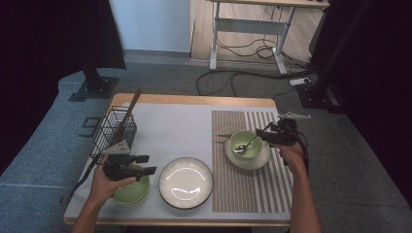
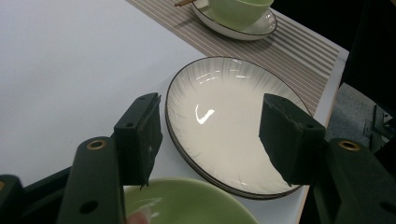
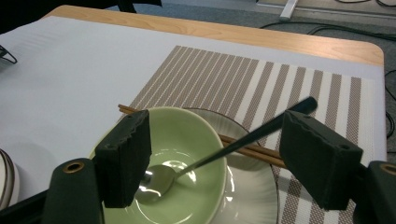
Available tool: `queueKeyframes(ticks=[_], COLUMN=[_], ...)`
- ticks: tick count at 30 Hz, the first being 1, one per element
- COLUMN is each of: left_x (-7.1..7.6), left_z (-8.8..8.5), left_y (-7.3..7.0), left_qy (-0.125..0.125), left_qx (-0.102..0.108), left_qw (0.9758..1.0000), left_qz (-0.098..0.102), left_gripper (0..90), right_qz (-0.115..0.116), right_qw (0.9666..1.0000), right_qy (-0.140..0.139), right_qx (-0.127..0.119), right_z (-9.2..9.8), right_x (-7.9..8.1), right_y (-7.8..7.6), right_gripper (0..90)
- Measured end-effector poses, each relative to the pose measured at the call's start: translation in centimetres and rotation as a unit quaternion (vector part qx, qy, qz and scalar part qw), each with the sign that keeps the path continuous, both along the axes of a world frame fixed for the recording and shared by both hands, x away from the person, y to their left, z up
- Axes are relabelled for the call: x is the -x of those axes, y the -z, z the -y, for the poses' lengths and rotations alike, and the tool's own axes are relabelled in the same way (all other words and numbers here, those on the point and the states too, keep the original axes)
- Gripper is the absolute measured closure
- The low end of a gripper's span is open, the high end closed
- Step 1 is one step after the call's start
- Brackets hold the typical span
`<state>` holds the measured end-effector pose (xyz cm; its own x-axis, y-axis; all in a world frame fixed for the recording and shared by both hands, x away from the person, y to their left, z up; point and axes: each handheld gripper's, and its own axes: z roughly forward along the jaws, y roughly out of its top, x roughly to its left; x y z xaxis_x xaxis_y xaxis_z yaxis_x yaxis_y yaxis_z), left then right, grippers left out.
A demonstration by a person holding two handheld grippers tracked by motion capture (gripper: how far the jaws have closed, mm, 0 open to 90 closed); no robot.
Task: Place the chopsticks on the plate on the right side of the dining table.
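A: Both pairs of jaws stand spread; the right gripper (image 3: 215,158) straddles the spoon (image 3: 205,161) leaning in the green bowl (image 3: 187,144) on the striped mat, gripping nothing.

B: A loose pinch could flip it out (handle slanted). The left gripper (image 2: 210,135) idles above the white plate (image 2: 224,121).

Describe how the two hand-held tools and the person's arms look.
Both tools, left tool and right tool, are black, each with two blocky padded jaws and brass-ringed holes. The left carries a grey three-cornered plate; a black cable trails from the right. The forearms show no sleeves.
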<state>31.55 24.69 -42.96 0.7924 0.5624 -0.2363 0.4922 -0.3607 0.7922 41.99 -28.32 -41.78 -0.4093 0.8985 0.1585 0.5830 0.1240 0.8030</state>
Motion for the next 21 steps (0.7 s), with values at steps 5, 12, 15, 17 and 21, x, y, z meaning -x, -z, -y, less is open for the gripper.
queueKeyframes(ticks=[5,12,15,17,21], left_x=[0.0,0.0,0.0,0.0,0.1], left_z=[0.0,-0.1,-0.1,-0.1,-0.1], left_y=[0.0,0.0,0.0,-0.1,-0.1], left_qy=[-0.001,-0.004,-0.005,-0.006,-0.006], left_qx=[0.0,-0.001,-0.001,-0.001,-0.001], left_qw=[1.0,1.0,1.0,1.0,1.0], left_qz=[0.0,0.001,0.001,0.002,0.002], left_gripper=[39.1,39.1,39.1,39.1,39.1], right_qz=[-0.002,-0.018,-0.026,-0.031,-0.039], right_qw=[0.9999,0.9994,0.9989,0.9987,0.9979], right_qy=[0.011,0.03,0.038,0.039,0.05], right_qx=[-0.005,-0.002,0.004,0.004,0.009], right_z=[1.2,2.8,3.2,3.4,3.8], right_x=[0.4,0.3,-0.1,-0.4,-0.9], right_y=[0.7,2.0,2.7,3.1,3.8], right_gripper=[25.5,25.7,25.7,25.7,25.7])
